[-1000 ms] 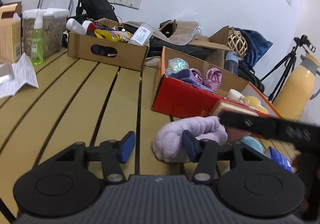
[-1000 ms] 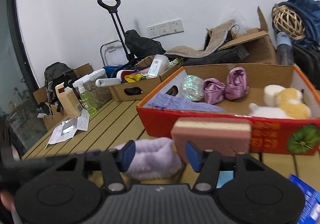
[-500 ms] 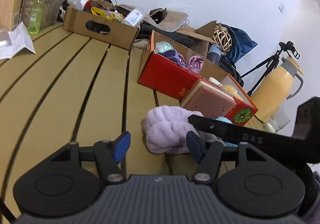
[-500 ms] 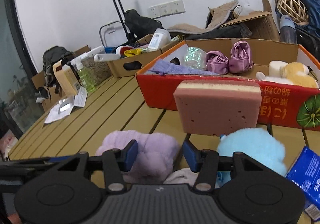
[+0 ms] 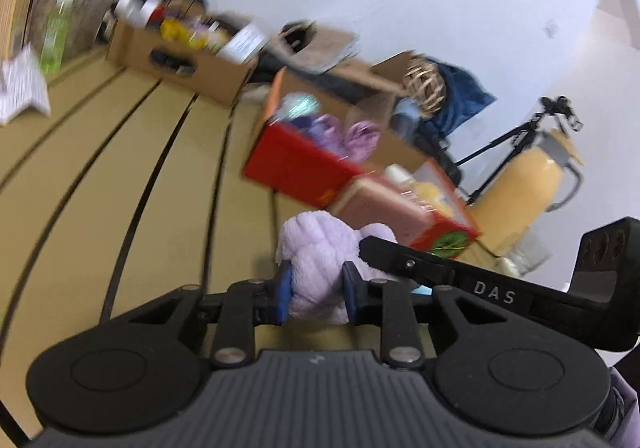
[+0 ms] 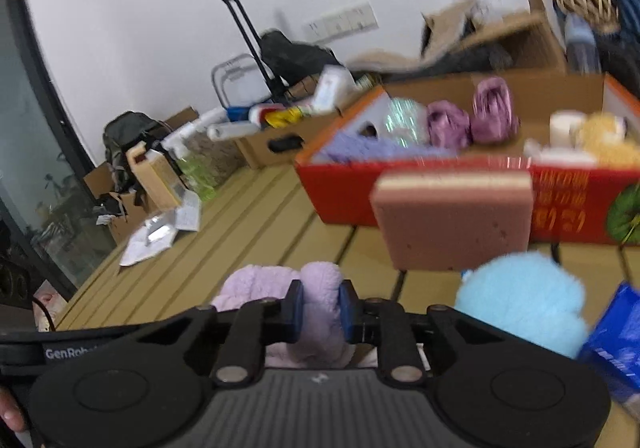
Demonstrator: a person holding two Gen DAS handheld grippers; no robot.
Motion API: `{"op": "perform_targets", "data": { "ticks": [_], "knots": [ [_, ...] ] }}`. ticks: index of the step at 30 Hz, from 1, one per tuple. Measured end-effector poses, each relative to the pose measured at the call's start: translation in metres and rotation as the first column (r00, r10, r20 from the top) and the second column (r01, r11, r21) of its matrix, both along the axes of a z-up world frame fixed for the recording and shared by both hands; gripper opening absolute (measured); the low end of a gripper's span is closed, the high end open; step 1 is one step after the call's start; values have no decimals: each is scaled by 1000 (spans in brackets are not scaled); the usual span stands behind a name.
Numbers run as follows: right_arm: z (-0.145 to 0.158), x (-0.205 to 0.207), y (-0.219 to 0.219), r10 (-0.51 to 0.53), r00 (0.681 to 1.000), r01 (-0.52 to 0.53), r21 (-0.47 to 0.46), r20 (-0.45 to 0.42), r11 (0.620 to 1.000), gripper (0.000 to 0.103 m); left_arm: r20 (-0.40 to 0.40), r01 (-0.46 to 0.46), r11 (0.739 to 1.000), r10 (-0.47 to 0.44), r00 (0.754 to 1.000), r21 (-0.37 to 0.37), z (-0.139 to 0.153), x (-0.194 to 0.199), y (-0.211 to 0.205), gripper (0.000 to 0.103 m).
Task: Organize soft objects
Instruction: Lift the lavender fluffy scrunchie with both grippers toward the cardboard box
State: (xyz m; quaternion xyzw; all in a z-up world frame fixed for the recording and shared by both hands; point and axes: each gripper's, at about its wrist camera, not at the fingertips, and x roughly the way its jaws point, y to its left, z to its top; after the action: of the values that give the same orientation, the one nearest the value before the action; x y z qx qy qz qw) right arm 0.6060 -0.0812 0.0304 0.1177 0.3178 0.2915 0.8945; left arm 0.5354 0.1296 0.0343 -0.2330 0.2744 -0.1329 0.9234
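A lilac fluffy plush (image 5: pixel 316 244) lies on the wooden slat table (image 5: pixel 120 168) in front of the red cardboard box (image 5: pixel 296 164) of soft items. My left gripper (image 5: pixel 316 288) is closing its jaws, and both blue pads press into the plush's near end. My right gripper (image 6: pixel 320 304) is shut on another fold of the same lilac plush (image 6: pixel 256 284). A pink sponge block (image 6: pixel 456 224) leans against the red box (image 6: pixel 344 184). A light blue fluffy ball (image 6: pixel 520 296) lies right of the right gripper. The right gripper's black finger crosses the left wrist view.
A brown cardboard box (image 5: pixel 180 60) of bottles stands at the table's back left, with paper sheets (image 5: pixel 20 88) beside it. A yellow jug (image 5: pixel 524 184) and a tripod (image 5: pixel 520 136) are at the right. A blue packet (image 6: pixel 616 344) lies at the near right.
Both grippers have gone from open beside the lilac plush to closed on it. The left gripper has moved and rolled, and its view is now tilted and blurred.
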Motion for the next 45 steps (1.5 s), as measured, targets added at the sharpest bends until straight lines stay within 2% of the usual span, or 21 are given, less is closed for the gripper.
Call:
{"op": "perform_targets", "data": {
  "ticks": [5,13,20,29,34,37,41,45],
  "knots": [
    [48,-48,-24,-18,996,16,23,89,1000,18,96,44,999,-46,994,30,45,-50,-23,26],
    [108,-149,-74,-89,977,83,37,195,996,18,206,127,990,-138,969,66,90,-134,-68,26],
    [134,-232,-102,-136,955,120,79,265,990,18,266,154,984,-174,948,94,110,-195,-88,26],
    [156,-308,-106,-145,931,114,112,334,987,18,335,148,981,-182,925,122,128,-261,-89,26],
    [167,-336,-104,-144,920,109,114,364,987,18,374,146,980,-187,908,136,137,-285,-88,26],
    [173,-346,-102,-140,911,106,108,387,988,18,388,148,979,-192,901,140,140,-286,-85,26],
    [183,-339,-101,-139,904,105,106,404,989,18,402,144,977,-195,894,154,155,-267,-83,26],
    [204,-313,-98,-134,887,101,99,442,990,18,443,135,974,-203,873,181,180,-237,-82,26]
  ]
}}
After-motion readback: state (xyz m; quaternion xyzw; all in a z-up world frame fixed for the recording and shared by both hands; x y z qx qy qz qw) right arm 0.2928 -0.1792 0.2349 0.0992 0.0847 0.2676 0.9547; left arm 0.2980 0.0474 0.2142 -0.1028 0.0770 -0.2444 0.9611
